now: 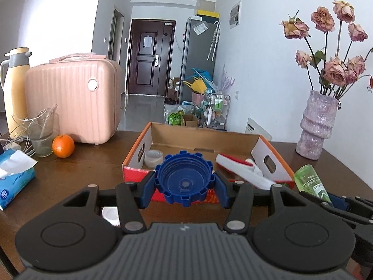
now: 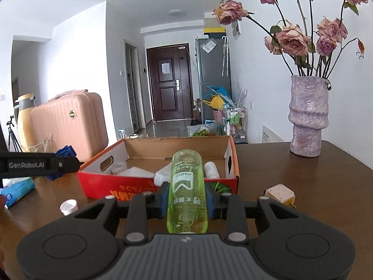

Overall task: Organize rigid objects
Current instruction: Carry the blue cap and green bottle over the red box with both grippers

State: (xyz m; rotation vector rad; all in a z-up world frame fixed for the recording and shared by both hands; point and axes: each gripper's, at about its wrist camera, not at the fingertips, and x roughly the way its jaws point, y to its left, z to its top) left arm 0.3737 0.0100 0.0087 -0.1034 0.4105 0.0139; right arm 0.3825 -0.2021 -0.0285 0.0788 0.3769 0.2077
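Note:
My left gripper [image 1: 185, 186] is shut on a large blue notched bottle cap [image 1: 184, 178], held above the table just in front of the cardboard box [image 1: 205, 135]. My right gripper [image 2: 186, 200] is shut on a clear green bottle [image 2: 186, 189] that lies lengthwise between the blue pads, pointing toward the same box [image 2: 177, 145]. The green bottle [image 1: 311, 183] also shows at the right of the left wrist view. Inside the box lie a small white cup [image 1: 153, 157], a red-and-white item [image 1: 242, 170] and white containers [image 2: 211, 169].
A dark wooden table [image 1: 88, 170] bears a pink case [image 1: 72, 102], an orange [image 1: 63, 146], a glass [image 1: 42, 135], a tissue pack [image 1: 14, 177], a thermos [image 1: 14, 88] and a purple vase of dried roses [image 2: 307, 116]. A white cap [image 2: 68, 206] and a cream die [image 2: 281, 192] lie near the box.

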